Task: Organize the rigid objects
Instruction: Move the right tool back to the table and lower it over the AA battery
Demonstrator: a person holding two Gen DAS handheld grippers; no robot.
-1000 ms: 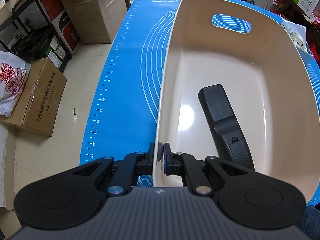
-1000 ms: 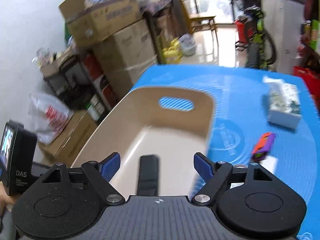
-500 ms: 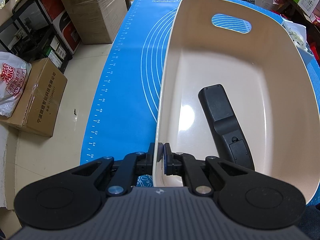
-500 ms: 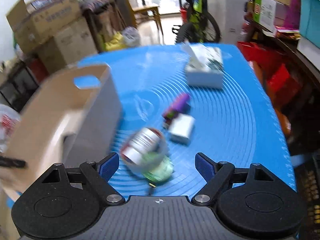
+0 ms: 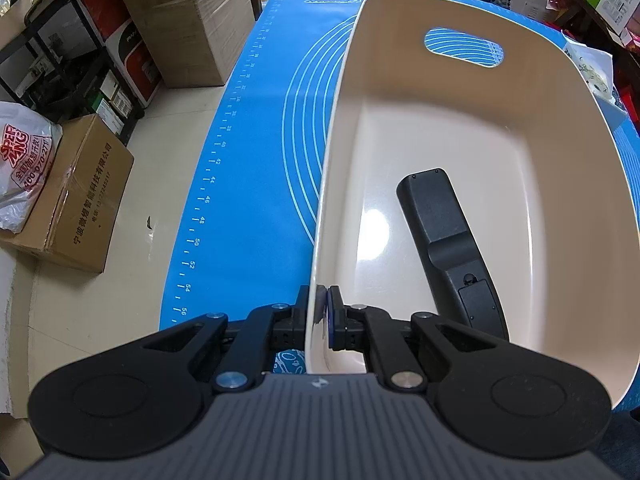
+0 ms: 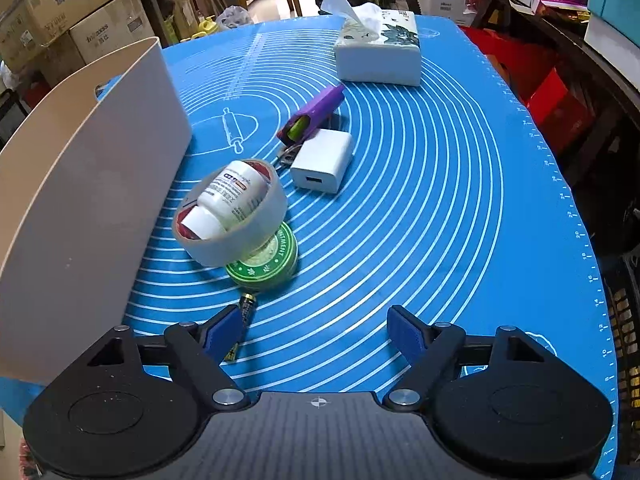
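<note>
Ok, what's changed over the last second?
The right claw, open and empty, swung right from above the bin to the loose items on the mat: tape roll, bottle, tin, charger. The left claw stays clamped on the bin rim; the remote inside hasn't moved.

I see a blue mat point(image 6: 460, 200) with white rings. On it sit a cream bin point(image 6: 92, 184), a tissue box point(image 6: 378, 56), a purple tool point(image 6: 316, 114), a white charger point(image 6: 322, 162), a green tin point(image 6: 268, 262), and a battery point(image 6: 245, 308). The tape roll point(image 6: 236, 236) leans on the tin.
</note>
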